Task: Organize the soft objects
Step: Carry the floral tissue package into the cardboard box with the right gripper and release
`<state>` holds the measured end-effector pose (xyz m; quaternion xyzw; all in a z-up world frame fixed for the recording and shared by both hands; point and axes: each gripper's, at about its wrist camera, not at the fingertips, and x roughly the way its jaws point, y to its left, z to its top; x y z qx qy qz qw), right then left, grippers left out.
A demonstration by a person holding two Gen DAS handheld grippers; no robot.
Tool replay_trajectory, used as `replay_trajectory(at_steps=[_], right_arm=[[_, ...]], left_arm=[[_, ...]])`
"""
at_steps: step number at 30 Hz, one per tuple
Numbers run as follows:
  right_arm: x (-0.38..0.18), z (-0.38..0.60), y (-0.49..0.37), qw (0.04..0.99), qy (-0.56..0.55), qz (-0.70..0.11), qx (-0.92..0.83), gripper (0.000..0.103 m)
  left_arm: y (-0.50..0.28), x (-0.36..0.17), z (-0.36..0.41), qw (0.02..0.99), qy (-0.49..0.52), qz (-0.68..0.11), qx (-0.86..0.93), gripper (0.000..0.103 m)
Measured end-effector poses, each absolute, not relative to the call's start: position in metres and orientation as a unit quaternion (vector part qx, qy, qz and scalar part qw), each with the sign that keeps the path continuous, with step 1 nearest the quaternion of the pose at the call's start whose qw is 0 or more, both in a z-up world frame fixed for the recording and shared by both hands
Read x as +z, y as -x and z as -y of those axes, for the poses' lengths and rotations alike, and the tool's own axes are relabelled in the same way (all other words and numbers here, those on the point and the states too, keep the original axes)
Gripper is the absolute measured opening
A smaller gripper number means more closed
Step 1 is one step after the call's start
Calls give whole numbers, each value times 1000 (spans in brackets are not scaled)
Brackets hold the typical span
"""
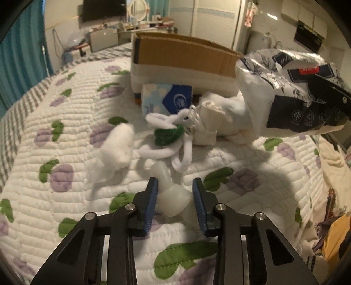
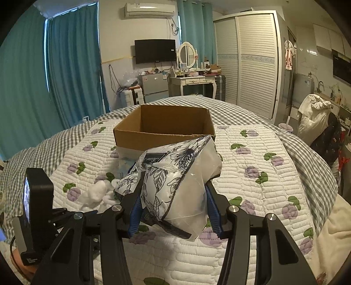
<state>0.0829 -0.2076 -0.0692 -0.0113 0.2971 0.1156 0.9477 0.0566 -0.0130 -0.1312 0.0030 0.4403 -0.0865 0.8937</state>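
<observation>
- Teal curtains (image 2: 65,72) hang down the left side, a second pair (image 2: 193,24) beside the air conditioner (image 2: 149,9) high on the wall.
- Black television (image 2: 155,51) sits dark on the wall, below the air conditioner.
- Oval mirror (image 2: 186,55) tops a white dressing table (image 2: 193,81) crowded with small items too tiny to make out.
- Small grey fridge (image 2: 154,87) stands left of the dressing table, a white suitcase (image 2: 129,97) beside it.
- White louvred wardrobe (image 2: 252,61) fills the right wall.
- Quilted bedspread (image 1: 72,136), white with purple flowers and green leaves, lies over a grey checked sheet (image 2: 307,157).
</observation>
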Motion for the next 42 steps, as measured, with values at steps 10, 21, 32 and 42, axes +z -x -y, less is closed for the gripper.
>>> replay_trajectory(at_steps=[10, 21, 32, 42], right_arm=[[-30, 206, -81, 956, 13, -261, 133, 51], [38, 204, -150, 968, 9, -212, 137, 51], [10, 205, -264, 950, -27, -268, 159, 51], [-58, 208, -326, 931, -36, -319, 172, 69]], left_arm=[[-55, -57, 4, 928, -1, -362, -86, 22], [-98, 3, -1, 951, 4, -299, -85, 14], [-181, 7, 9, 956, -5, -287, -57, 19], [-245, -27, 16, 956, -9, -292, -30, 65]])
